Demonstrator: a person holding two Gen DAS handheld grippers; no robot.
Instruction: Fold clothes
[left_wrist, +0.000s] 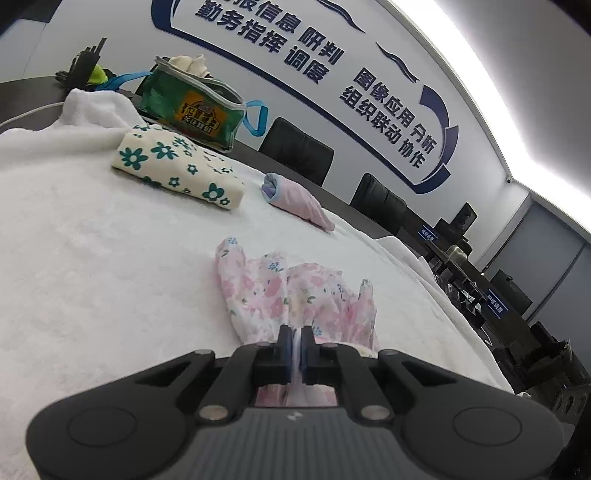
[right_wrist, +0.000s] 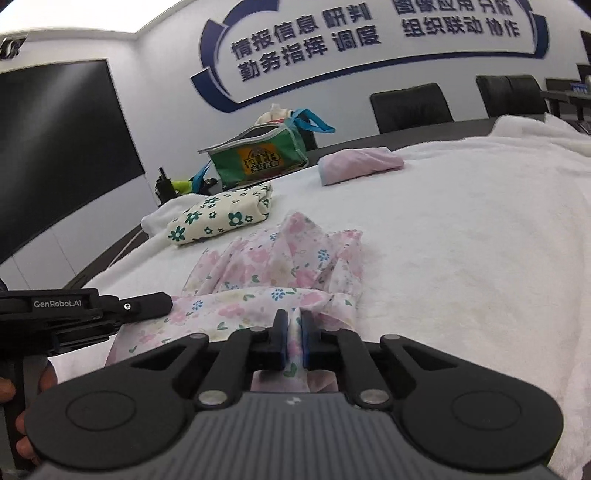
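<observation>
Jaws of the left gripper (left_wrist: 294, 338) are pressed together on a pinch of the pink floral garment (left_wrist: 295, 291), and the jaws of the right gripper (right_wrist: 294, 325) pinch another fold of it near its closest edge. That garment lies crumpled on the white towel (left_wrist: 92, 258) covering the desk, just ahead of both grippers. In the right wrist view the left gripper's black body reaches in from the left, a hand (right_wrist: 22, 417) beneath it. Farther back rest a folded cream cloth with green flowers (left_wrist: 177, 166) and a folded pink cloth (left_wrist: 299, 203), set apart from each other. Beyond them stands a green bag (left_wrist: 192, 107), then black chairs (left_wrist: 295, 147) against the lettered wall (left_wrist: 369, 92).
</observation>
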